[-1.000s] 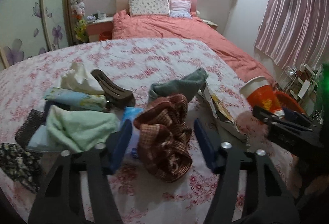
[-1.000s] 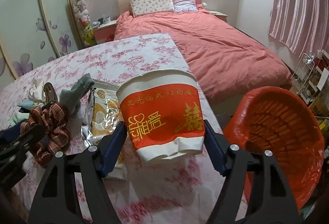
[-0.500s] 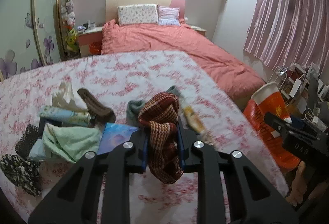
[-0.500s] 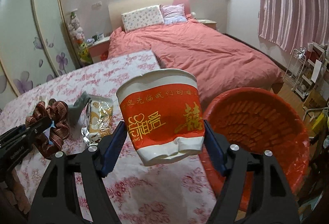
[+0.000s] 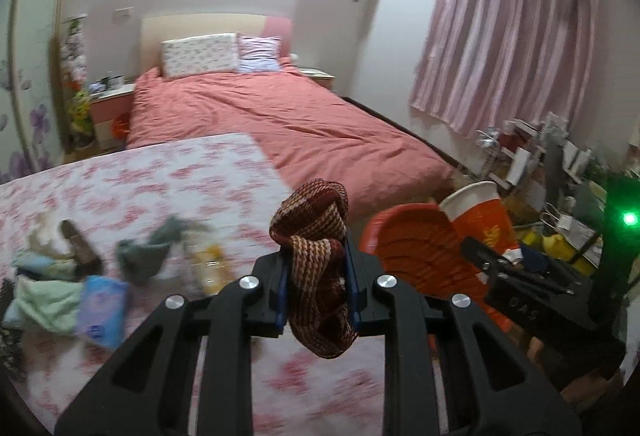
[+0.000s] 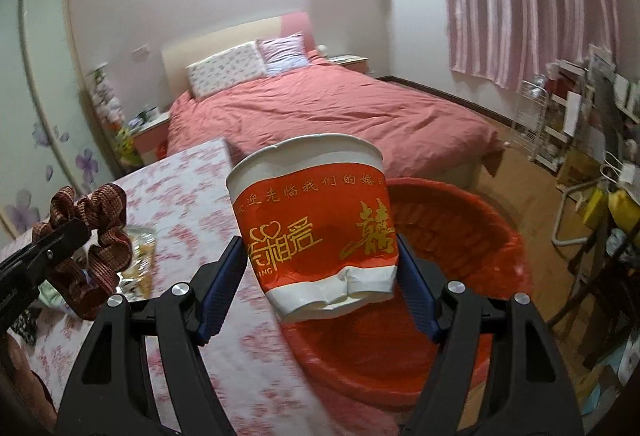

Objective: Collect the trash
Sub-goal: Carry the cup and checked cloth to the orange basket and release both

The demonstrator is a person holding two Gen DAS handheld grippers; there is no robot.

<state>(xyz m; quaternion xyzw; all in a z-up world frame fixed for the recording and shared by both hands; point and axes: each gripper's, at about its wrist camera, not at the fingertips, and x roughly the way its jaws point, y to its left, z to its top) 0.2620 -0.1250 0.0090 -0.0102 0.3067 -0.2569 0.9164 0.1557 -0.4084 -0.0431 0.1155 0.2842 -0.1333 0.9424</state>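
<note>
My left gripper (image 5: 315, 290) is shut on a brown checked cloth (image 5: 316, 256), which hangs lifted above the floral tablecloth (image 5: 160, 179). The same cloth (image 6: 94, 232) shows at the left of the right wrist view. My right gripper (image 6: 320, 278) is shut on a red and white paper cup (image 6: 316, 224), held upright over the near rim of an orange trash basket (image 6: 460, 276). In the left wrist view the cup (image 5: 480, 220) and the basket (image 5: 412, 248) appear to the right of the cloth.
Clothes, a blue packet (image 5: 100, 312), a shoe (image 5: 80, 248) and a snack bag (image 5: 208, 264) lie on the table's left part. A pink bed (image 6: 340, 115) stands behind. Shelves with clutter (image 6: 580, 115) line the right wall under pink curtains (image 5: 508, 51).
My left gripper closed on the brown cloth, lifted it off the table and carried it right toward the basket. The right gripper moved the cup right, over the basket.
</note>
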